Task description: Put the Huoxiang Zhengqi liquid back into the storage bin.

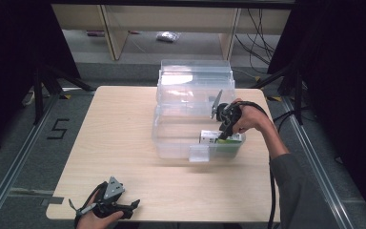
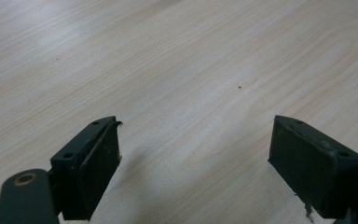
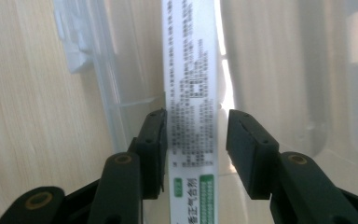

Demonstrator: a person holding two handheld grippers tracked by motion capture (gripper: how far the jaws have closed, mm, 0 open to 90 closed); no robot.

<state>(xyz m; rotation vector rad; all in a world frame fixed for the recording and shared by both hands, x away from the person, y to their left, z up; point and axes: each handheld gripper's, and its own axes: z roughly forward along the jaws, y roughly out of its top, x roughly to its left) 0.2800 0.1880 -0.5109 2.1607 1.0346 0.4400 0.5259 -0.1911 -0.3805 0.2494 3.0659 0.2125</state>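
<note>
A pale wooden table [image 1: 124, 143] is spread across the scene, and on its right half a clear plastic bin [image 1: 171, 138] is set, with its clear lid [image 1: 195, 78] swung back on the far side. Inside the bin, against the near right wall, a white and green box [image 1: 209, 138] is seen standing on its long edge. The right gripper [image 1: 223, 133] is held over it, pointing down into the bin; in the right gripper view the jaws are parted, with the box [image 3: 190, 93] lying between them, the left pad at or just off its face and a clear gap shown on the right, so the box is released rather than grasped. At the near left corner of the table the left gripper [image 1: 136, 204] is rested, jaws wide apart over bare wood [image 2: 191, 70] and nothing between them. The step in hand is judged to be the letting go of the box inside the bin. It is done well if the jaws are spread a little further before any lift, and the gripper is drawn straight up along the box's face, so that the box is not dragged, tipped or knocked against the bin wall.
</note>
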